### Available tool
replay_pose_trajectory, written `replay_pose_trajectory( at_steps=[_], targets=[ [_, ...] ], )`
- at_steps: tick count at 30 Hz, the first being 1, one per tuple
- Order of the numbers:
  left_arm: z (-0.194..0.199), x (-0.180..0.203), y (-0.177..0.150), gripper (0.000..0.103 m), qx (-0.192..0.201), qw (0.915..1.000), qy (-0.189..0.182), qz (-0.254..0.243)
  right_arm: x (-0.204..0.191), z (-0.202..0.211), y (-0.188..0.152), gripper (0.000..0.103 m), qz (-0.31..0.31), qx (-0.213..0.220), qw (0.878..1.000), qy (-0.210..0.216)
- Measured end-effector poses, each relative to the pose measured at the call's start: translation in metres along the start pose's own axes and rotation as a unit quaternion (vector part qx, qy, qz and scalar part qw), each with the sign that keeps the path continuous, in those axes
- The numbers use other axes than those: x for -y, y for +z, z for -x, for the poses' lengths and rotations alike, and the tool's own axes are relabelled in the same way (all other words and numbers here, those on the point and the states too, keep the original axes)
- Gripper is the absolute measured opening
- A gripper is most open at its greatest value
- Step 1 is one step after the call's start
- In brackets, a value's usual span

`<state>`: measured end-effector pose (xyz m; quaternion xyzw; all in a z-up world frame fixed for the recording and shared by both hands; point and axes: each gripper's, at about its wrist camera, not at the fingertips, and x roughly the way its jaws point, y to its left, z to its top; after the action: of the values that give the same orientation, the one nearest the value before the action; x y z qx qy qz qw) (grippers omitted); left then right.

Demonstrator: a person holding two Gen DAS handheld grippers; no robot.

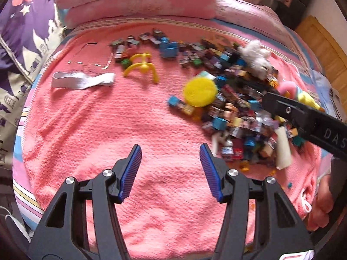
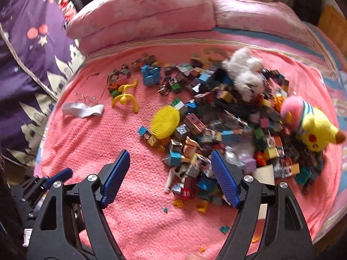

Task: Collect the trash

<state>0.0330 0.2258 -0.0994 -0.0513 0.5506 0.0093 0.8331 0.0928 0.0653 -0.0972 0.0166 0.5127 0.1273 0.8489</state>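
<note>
A heap of small colourful cubes [image 1: 234,108] [image 2: 216,125] lies on the pink blanket [image 1: 108,125] [image 2: 141,216]. Beside the heap are a yellow round disc [image 1: 200,92] [image 2: 165,122], a yellow plastic figure [image 1: 142,66] [image 2: 125,97] and a white elastic strip [image 1: 82,81] [image 2: 83,109]. Small orange scraps [image 2: 201,205] and a teal scrap [image 2: 224,229] lie at the heap's near edge. My left gripper [image 1: 170,146] hovers open over bare blanket, left of the heap. My right gripper [image 2: 170,151] is open above the heap's near edge, holding nothing.
A white plush [image 1: 258,58] [image 2: 247,75] and a yellow plush with a pink hat [image 2: 312,130] rest on the heap. Folded pink bedding [image 1: 138,2] lies at the far side, a purple quilt [image 1: 23,34] at the left. The other tool's black housing [image 1: 303,117] crosses the right side.
</note>
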Motion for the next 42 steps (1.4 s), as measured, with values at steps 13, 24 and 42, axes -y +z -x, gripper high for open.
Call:
replay_pose_trajectory(
  at_steps=[13, 24, 42],
  targets=[
    [-0.042, -0.044, 0.027, 0.054, 0.014, 0.9997, 0.003, 0.02, -0.032, -0.06, 0.031, 0.088, 0.02, -0.005, 1.0, -0.017],
    [-0.07, -0.053, 0.047, 0.054, 0.033, 0.9993, -0.003, 0.016, -0.044, -0.096, 0.053, 0.092, 0.043, -0.019, 0.999, 0.008],
    [-0.101, -0.057, 0.052, 0.055, 0.046, 0.9986, -0.001, 0.025, -0.011, -0.132, 0.055, 0.098, 0.005, -0.018, 1.0, -0.002]
  ],
)
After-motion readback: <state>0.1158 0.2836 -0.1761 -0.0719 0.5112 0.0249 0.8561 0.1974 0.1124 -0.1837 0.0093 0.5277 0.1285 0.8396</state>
